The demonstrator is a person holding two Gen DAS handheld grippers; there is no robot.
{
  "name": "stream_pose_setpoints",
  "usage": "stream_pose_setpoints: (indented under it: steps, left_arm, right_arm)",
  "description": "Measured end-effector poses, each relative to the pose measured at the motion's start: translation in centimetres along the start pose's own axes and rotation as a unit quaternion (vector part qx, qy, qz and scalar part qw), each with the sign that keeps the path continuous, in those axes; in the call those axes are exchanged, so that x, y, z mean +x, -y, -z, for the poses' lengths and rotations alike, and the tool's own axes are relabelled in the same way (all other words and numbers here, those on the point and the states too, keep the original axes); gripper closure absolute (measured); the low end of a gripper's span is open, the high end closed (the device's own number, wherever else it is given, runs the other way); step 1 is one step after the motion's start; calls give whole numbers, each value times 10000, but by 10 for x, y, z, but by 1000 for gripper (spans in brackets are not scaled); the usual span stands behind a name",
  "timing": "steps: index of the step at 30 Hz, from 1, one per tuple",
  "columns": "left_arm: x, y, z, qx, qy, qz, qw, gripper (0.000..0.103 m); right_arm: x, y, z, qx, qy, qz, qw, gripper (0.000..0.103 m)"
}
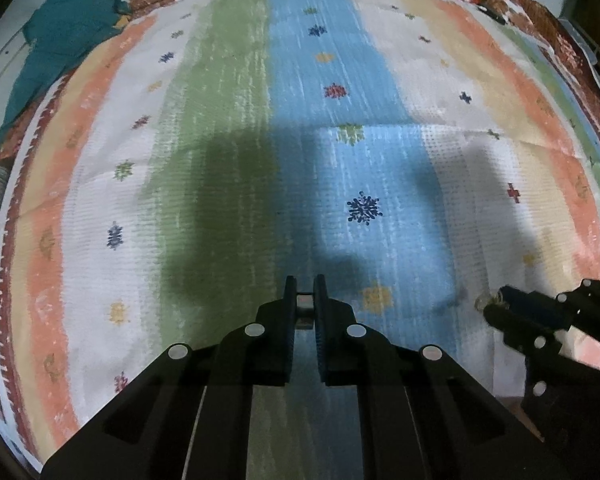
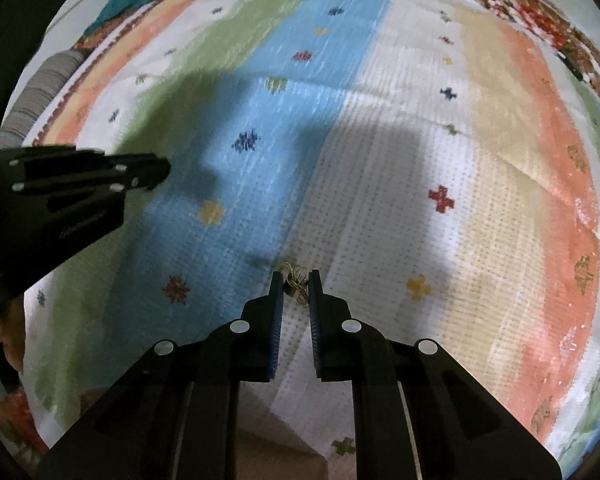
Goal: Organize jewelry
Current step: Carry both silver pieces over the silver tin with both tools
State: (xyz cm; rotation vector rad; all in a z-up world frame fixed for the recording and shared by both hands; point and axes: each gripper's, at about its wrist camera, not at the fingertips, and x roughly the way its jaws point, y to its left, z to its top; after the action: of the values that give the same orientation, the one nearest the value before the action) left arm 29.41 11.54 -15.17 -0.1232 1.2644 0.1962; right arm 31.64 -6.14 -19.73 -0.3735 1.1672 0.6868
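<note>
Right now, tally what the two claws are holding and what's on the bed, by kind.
Gold jewelry pieces: 1, in the right claw, seen as a gold wire earring
Small metal pieces: 1, in the left claw
Striped bedspreads: 1
Teal cloths: 1
Total: 4

A jewelry piece (image 2: 296,280) is seen between the tips of the right gripper (image 2: 296,286), above the mat (image 2: 400,184); the left gripper (image 2: 156,172) is placed well to its left; folded cloth (image 1: 68,32) lies far ahead-left.
</note>
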Motion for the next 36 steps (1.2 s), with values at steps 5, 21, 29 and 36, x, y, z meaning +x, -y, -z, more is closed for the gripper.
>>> stream_pose_setpoints:
  steps: [5, 21, 29, 36]
  left_arm:
    - [-19, 1, 8, 14, 145, 21, 9999, 95]
    - [-80, 23, 26, 123, 684, 316, 9971, 95]
    - [-109, 32, 41, 193, 915, 438, 9946, 95]
    - [-136, 45, 54, 323, 1159, 621, 9908, 95]
  right_arm:
    - [-19, 6, 7, 163, 224, 80, 9996, 90]
    - [-69, 0, 26, 334, 852, 353, 9952, 90]
    - [-88, -2, 42, 319, 985, 362, 9940, 90]
    - [-106, -11, 55, 179, 1268, 490, 9906, 90]
